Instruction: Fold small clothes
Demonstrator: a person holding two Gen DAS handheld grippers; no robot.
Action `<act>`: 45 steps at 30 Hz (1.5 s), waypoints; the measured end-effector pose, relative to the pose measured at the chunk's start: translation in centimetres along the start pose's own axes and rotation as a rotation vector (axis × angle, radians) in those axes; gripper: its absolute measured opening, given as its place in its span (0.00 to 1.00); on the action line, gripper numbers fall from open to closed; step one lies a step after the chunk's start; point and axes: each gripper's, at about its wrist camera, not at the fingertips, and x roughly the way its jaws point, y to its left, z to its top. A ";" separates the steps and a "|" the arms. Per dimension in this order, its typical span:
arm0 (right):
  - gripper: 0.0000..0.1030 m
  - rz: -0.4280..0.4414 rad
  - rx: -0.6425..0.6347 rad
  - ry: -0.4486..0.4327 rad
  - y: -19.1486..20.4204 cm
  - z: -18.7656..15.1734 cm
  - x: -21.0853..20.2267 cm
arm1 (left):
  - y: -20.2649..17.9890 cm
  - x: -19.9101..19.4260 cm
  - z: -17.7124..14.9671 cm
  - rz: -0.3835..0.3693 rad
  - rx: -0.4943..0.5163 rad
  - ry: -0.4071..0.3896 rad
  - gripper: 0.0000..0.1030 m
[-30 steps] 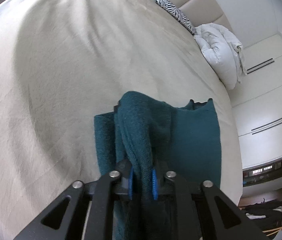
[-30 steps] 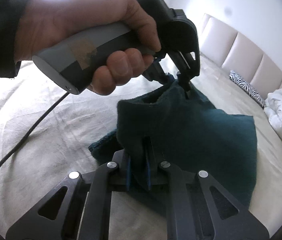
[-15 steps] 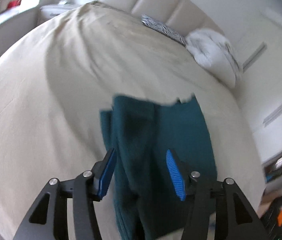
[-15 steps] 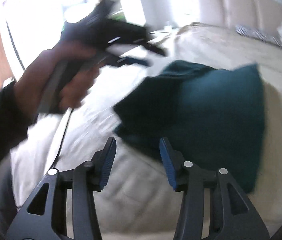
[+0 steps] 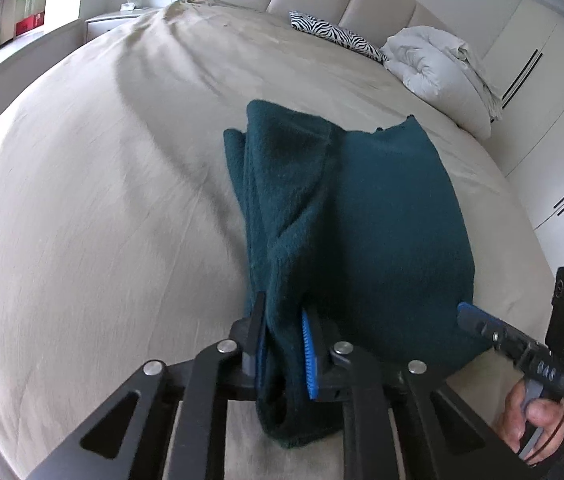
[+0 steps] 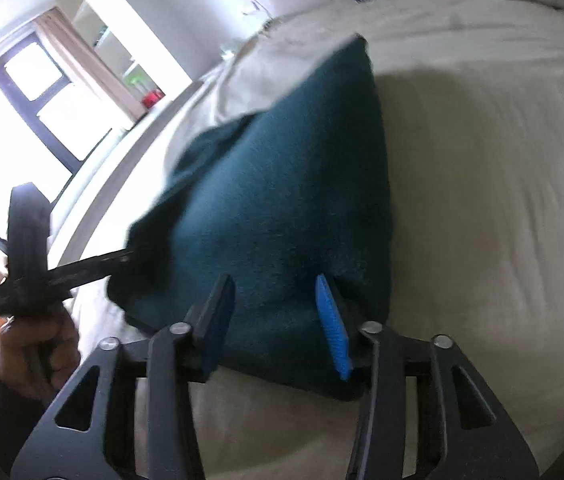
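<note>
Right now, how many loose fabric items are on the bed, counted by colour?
Teal: 1, the folded garment
Zebra-striped: 1, the pillow
White: 1, the bundled duvet
Total: 3

Fuzzy teal fleece cloth, matt beige woven bedsheet, ribbed blue rubbery pads on matt black plastic jaws.

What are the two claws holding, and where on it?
The left claw is closing on a bunched near edge of the teal cloth. The right claw is closing around its other near corner, not yet pinching.
</note>
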 end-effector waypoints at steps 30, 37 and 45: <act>0.20 0.301 0.466 0.063 -7.7 14.1 9.8 | -2.0 6.4 7.3 0.123 0.057 -0.049 0.27; 0.00 0.155 0.452 0.076 -10.4 16.0 13.7 | -0.5 5.2 4.9 0.064 -0.063 -0.100 0.24; 0.08 0.213 0.332 -0.005 -7.0 15.9 8.9 | -0.1 4.5 3.8 0.056 -0.083 -0.111 0.24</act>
